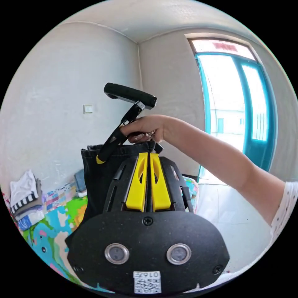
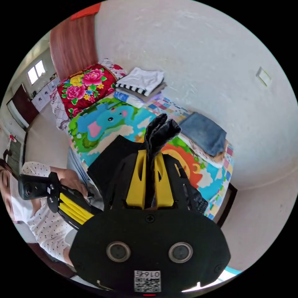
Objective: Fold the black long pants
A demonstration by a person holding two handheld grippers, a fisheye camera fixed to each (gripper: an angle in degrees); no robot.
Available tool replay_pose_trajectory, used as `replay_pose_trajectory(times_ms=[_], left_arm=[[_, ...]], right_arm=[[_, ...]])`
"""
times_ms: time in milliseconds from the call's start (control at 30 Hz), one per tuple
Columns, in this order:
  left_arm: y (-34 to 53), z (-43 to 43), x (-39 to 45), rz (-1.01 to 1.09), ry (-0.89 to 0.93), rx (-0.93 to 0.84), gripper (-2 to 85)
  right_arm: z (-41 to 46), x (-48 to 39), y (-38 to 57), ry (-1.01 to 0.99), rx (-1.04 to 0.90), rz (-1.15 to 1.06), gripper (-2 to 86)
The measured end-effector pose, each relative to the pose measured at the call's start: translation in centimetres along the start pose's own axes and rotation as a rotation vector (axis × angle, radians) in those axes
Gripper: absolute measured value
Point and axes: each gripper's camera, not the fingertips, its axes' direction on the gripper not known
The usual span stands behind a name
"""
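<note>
The black long pants [image 1: 96, 180] hang in the air above a bed, held up by their top edge. In the left gripper view my left gripper [image 1: 148, 154] is shut on that edge, its yellow jaws pressed together. Just to its left a hand holds my right gripper [image 1: 101, 158], which pinches the same edge. In the right gripper view my right gripper [image 2: 151, 155] is shut on a bunch of black pants cloth [image 2: 160, 128] that sticks out past the jaws. The rest of the pants drops away below. My left gripper [image 2: 85, 213] shows at lower left, in the person's hand.
A colourful play mat [image 2: 102, 124] covers the bed under the pants. A stack of folded clothes [image 2: 141, 80] and a folded blue garment [image 2: 203, 132] lie by the wall. A floral quilt [image 2: 83, 85] sits at the bed's end. A teal-framed glass door [image 1: 236, 102] stands to one side.
</note>
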Motion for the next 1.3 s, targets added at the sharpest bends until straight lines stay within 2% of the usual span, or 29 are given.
replay_pose_trajectory(times_ms=[100, 167, 233, 300, 400, 467, 667, 767, 933, 967, 1133, 1200, 1300], left_arm=[[0.8, 8.1, 2.2, -0.06, 0.049, -0.068, -0.9], [3.2, 14.9, 3.6, -0.047, 0.15, -0.215, -0.9], [5.8, 18.3, 3.7, -0.049, 0.267, -0.336, -0.9], [8.8, 19.2, 2.8, -0.07, 0.309, -0.369, -0.9], [12.6, 17.5, -0.5, -0.073, 0.298, -0.375, -0.9], [14.6, 14.5, -4.8, -0.09, 0.295, -0.354, -0.9], [18.0, 5.2, -17.6, -0.28, 0.188, -0.274, -0.1], [20.7, 2.5, -22.0, -0.357, 0.097, -0.278, 3.6], [27.4, 0.2, -29.9, -0.577, -0.009, -0.391, 8.0], [29.0, -0.6, -31.8, -0.622, -0.004, -0.415, 8.3], [33.9, -2.4, -36.3, -0.698, 0.05, -0.452, 9.1], [35.0, -1.9, -37.5, -0.723, 0.112, -0.474, 9.8], [35.8, -0.8, -39.3, -0.75, 0.203, -0.459, 9.5]], right_arm=[[2.1, 6.1, 5.4, 0.031, -0.085, 0.069, 2.2], [4.6, 9.6, 8.9, 0.046, -0.158, 0.111, 2.0], [9.6, 14.1, 13.8, 0.032, -0.295, 0.181, 1.8], [13.7, 17.1, 17.7, 0.031, -0.403, 0.273, 1.7], [17.4, 20.1, 22.1, -0.082, -0.379, 0.389, 1.6], [17.5, 20.3, 23.3, -0.083, -0.341, 0.386, 1.6], [10.0, 19.3, 25.5, -0.075, -0.154, 0.317, 2.0], [10.6, 20.2, 27.5, 0.052, -0.244, 0.344, 3.2], [21.1, 23.3, 34.1, 0.15, -0.49, 0.567, 9.6], [21.2, 23.4, 34.8, 0.144, -0.459, 0.591, 10.3], [15.5, 22.7, 41.8, 0.15, -0.027, 0.701, 9.9], [14.7, 22.4, 44.5, 0.11, 0.024, 0.693, 10.4], [15.6, 23.4, 49.1, 0.0, -0.003, 0.757, 12.4]])
